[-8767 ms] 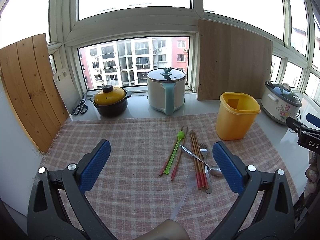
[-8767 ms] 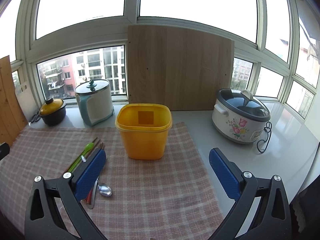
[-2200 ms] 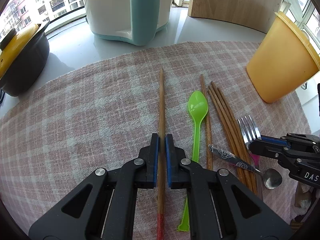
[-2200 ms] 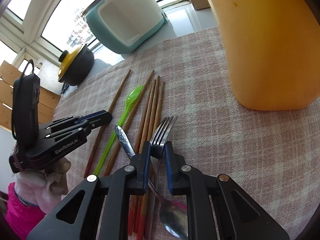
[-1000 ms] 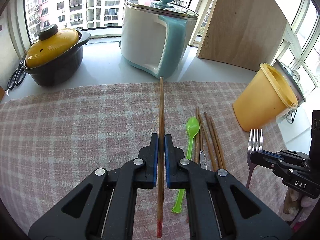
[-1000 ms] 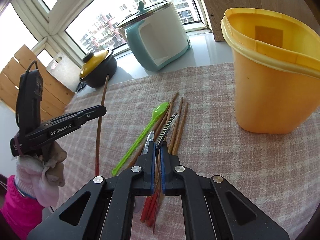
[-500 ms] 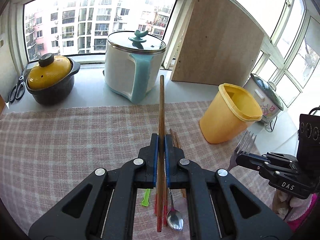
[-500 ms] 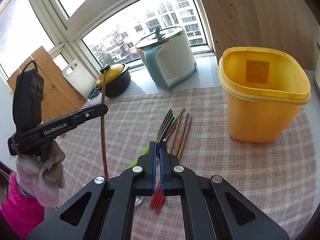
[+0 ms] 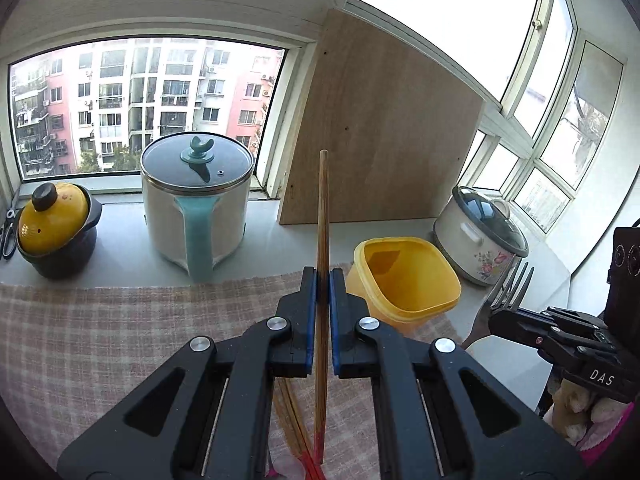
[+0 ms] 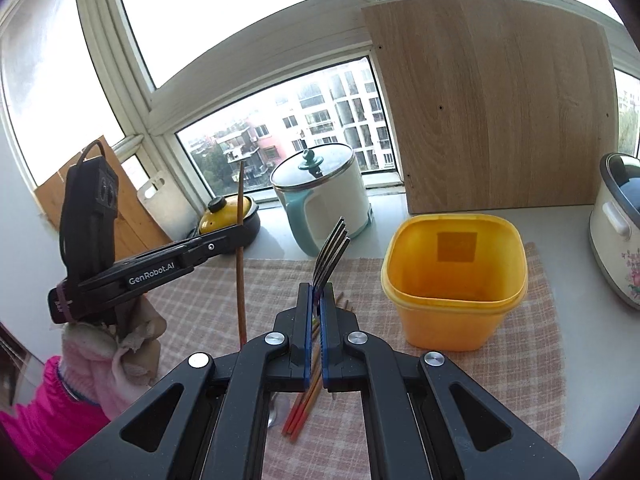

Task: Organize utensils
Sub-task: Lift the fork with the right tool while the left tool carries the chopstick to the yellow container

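While I hold both tools above the cloth point(image 9: 100, 352), my left gripper point(image 9: 323, 280) has its fingers point(image 9: 309, 312) clamped on a single chopstick point(image 9: 322, 216), which stands nearly upright, red tip down. My right gripper point(image 10: 314, 300) is pinched shut on a fork point(image 10: 330, 254), tines up and leaning slightly right. From the right wrist view I see the left gripper point(image 10: 236, 240) off to the left with that chopstick point(image 10: 240, 280) hanging clear of the cloth point(image 10: 208, 304). Under my fingers point(image 10: 303, 332), more chopsticks point(image 10: 305, 408) lie on the cloth near the table's front edge; a spoon beside them is mostly hidden. Just past the grippers, toward the cloth's back right corner, the yellow bin point(image 10: 454, 312) stands upright with its mouth open. Farther back on the table point(image 9: 120, 248) sit a white pot point(image 9: 196, 216) with a teal handle, a black pot point(image 9: 54, 232) with a yellow lid at the left, and a flowered cooker point(image 9: 478, 236) at the right. A wooden board point(image 9: 380, 140) leans against the window.
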Tool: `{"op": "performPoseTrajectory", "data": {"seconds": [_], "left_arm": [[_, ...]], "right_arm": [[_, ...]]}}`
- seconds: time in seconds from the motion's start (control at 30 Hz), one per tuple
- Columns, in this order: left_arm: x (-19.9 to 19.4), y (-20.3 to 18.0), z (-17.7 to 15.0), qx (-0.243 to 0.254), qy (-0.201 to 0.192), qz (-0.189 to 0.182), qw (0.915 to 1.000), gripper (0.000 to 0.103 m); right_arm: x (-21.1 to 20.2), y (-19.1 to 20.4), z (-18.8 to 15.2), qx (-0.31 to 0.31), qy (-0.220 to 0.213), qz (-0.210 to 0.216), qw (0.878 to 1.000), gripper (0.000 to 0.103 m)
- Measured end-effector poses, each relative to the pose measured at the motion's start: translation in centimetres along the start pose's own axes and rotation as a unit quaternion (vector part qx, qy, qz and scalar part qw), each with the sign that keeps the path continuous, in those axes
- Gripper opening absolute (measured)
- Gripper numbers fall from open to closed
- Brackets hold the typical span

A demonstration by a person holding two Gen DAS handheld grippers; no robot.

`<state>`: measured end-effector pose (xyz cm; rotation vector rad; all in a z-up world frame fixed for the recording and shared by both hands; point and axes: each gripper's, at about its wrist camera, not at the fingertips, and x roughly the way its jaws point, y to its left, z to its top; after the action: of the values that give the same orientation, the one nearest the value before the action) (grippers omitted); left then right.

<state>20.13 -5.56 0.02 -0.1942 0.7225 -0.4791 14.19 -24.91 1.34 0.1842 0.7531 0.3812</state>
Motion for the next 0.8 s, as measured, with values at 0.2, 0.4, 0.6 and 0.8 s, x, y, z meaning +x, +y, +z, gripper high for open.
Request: {"op": "performPoseTrajectory", "data": {"seconds": [0.2, 0.4, 0.6, 0.8], "left_arm": [[1.6, -2.6, 2.2, 0.01, -0.014, -0.013, 0.9998, 0.004], [3.2, -4.2, 4.3, 0.005, -0.034, -0.017, 0.9993, 0.004], [5.2, -4.7, 6.3, -0.02, -0.044, -0.017, 0.9987, 0.004], [7.0, -5.8, 7.6, -0.026, -0.051, -0.014, 0.9983, 0.004]], "right_arm": [[-2.1, -1.3, 2.0, -0.002, -0.026, -0.016, 1.0, 0.002], [-3.0, -3.1, 3.9, 0.005, -0.046, -0.04, 0.998, 0.002], [-3.4, -4.6, 5.2, 0.008, -0.063, -0.073, 0.995, 0.002], [-3.7, -6.1, 5.9, 0.016, -0.069, -0.085, 0.994, 0.002]]}}
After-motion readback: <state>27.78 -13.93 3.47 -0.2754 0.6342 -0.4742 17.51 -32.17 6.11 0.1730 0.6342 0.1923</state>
